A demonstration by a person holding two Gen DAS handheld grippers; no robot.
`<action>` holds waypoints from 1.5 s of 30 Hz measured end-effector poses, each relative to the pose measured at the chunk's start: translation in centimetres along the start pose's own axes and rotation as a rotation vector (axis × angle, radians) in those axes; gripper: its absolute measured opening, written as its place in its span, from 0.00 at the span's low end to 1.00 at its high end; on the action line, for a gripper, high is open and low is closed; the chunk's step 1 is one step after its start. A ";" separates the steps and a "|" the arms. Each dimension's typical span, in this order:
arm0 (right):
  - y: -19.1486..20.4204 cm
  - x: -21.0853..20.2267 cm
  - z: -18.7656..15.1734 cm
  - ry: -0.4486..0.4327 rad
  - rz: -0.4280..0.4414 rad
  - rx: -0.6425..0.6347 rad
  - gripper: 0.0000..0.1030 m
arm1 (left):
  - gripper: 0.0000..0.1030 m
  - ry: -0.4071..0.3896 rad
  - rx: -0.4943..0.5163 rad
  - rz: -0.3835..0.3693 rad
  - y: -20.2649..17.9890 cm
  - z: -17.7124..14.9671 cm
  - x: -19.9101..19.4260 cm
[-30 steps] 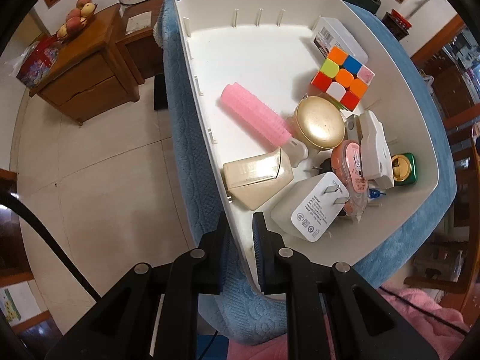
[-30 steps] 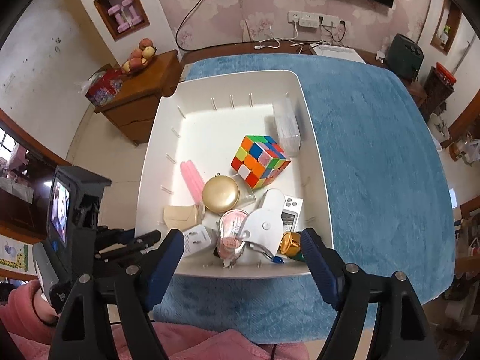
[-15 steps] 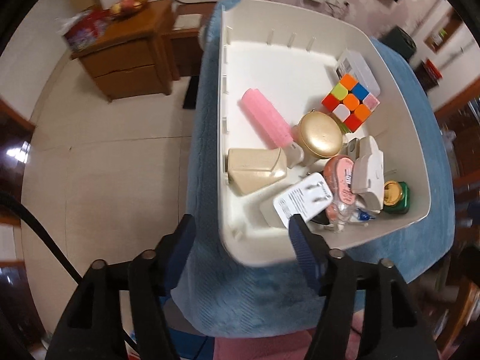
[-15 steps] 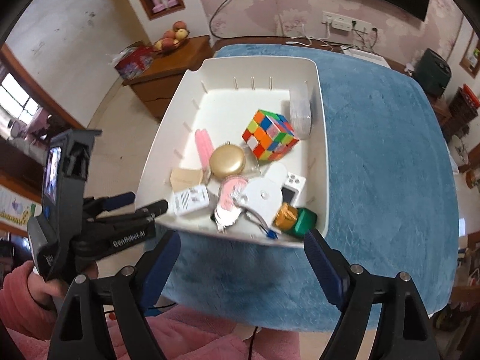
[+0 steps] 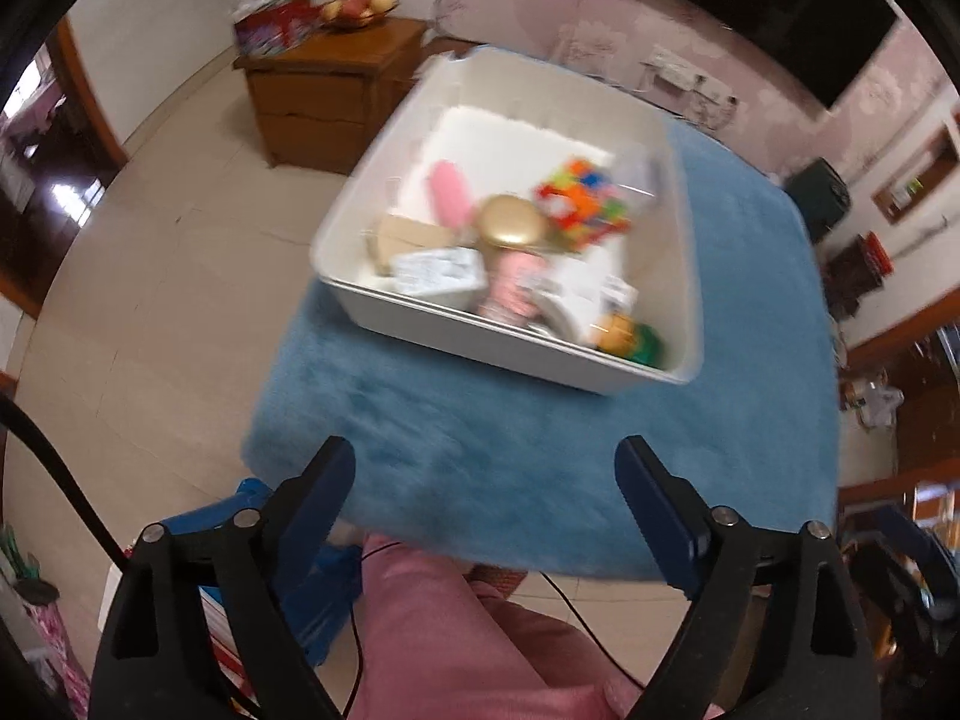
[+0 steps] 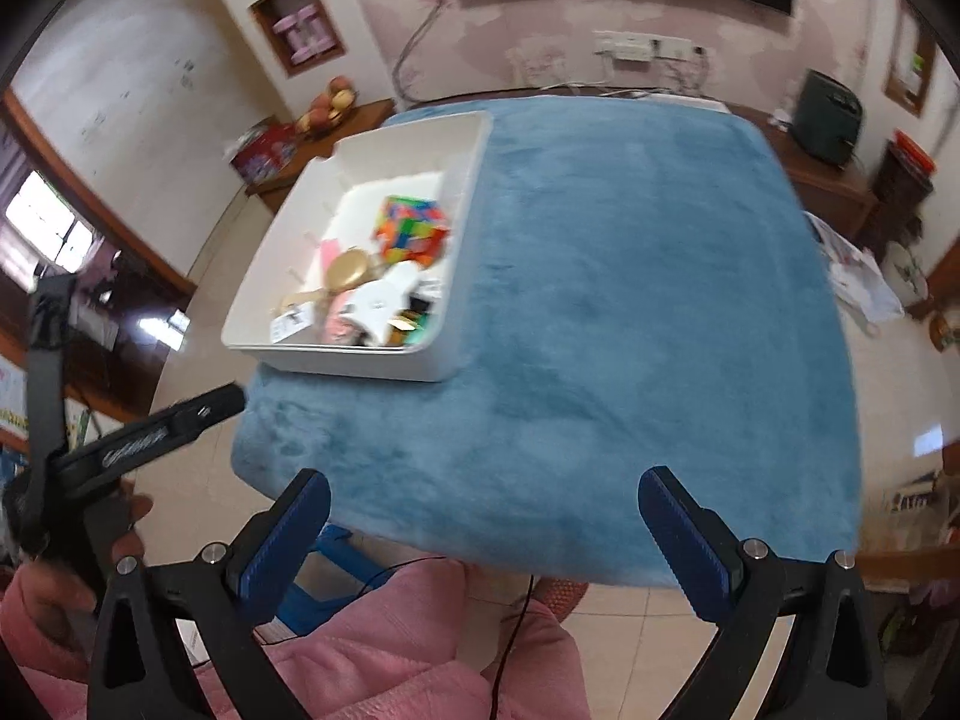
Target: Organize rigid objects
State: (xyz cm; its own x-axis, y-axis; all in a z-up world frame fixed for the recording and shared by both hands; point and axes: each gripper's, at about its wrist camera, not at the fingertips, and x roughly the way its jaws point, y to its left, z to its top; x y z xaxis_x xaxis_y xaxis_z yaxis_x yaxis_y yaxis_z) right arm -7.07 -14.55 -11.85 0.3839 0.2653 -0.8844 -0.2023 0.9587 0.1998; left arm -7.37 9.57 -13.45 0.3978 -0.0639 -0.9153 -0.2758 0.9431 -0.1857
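Observation:
A white bin point(image 5: 480, 333) point(image 6: 270, 276) rests on the left part of a blue-covered table point(image 6: 630, 330). It holds a colour cube point(image 5: 585, 207) point(image 6: 414, 228), a gold round case point(image 5: 513, 222) point(image 6: 348, 270), a pink roller point(image 5: 450, 192), a white charger point(image 5: 438, 270) and other small items, all blurred. My left gripper point(image 5: 486, 468) hangs over the table's near edge, well back from the bin, its jaws opening with nothing between them. My right gripper point(image 6: 483, 498) is also at the near edge, jaws opening wide and empty. The left gripper's body point(image 6: 150, 432) shows at the left of the right wrist view.
A wooden cabinet point(image 5: 324, 96) with a fruit bowl point(image 5: 357, 0) stands beyond the bin on the tiled floor. The person's pink clothing point(image 6: 420, 648) fills the foreground. A blue stool point(image 5: 252, 510) sits below the table edge. The right half of the table shows only cloth.
The left gripper let go of the bin's rim, opened and pulled back. The right gripper also widened and drew back and to the right. The bin now sits smaller and further away in both views.

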 end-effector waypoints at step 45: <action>-5.4 -7.9 2.8 -0.151 0.043 0.030 1.00 | 0.98 -0.366 0.244 0.199 -14.0 -0.3 -9.9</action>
State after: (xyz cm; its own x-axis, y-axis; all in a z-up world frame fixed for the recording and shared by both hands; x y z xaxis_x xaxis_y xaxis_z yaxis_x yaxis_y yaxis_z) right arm -6.55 -21.58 -4.75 0.5067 0.3167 -0.8018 -0.1958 0.9480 0.2508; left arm -7.69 -3.13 -1.92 0.6523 0.2030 -0.7303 -0.1820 0.9772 0.1091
